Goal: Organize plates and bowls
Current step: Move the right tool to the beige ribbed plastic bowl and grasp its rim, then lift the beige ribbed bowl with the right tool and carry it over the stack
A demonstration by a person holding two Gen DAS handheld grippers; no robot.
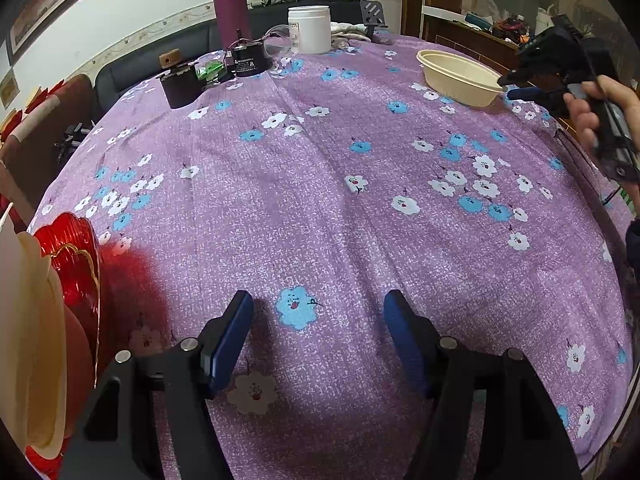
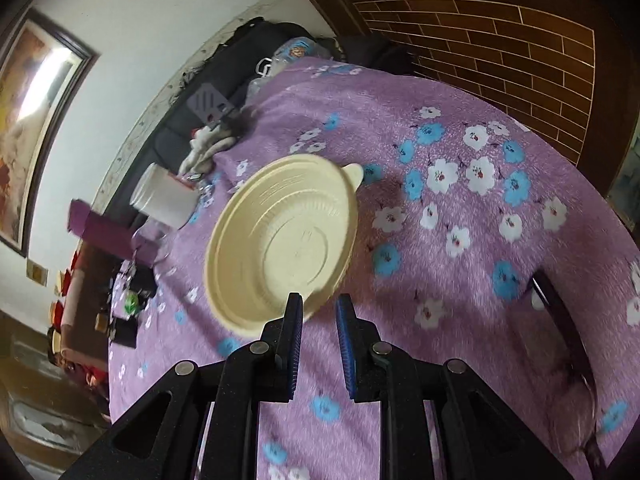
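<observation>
A cream plastic bowl [image 1: 460,76] [image 2: 280,240] stands at the far right of the purple flowered tablecloth [image 1: 320,200]. My right gripper [image 1: 510,86] [image 2: 319,300], held by a hand [image 1: 588,116], has reached the bowl's near rim. Its jaws stand only narrowly apart: one finger overlaps the rim and the other is outside it, with no grip visible. My left gripper [image 1: 319,298] hovers open over bare cloth with nothing between its fingers. Just to its left, a stack of cream bowls [image 1: 36,320] sits on red translucent dishes [image 1: 76,264], cut off by the frame edge.
At the table's back stand a purple flask [image 1: 230,8], a white jar [image 1: 310,28], a clear glass [image 1: 282,40], a black device [image 1: 252,60] and a dark cup [image 1: 180,88]. A dark sofa [image 1: 160,56] lies behind. A chair back [image 2: 560,320] stands at the right edge.
</observation>
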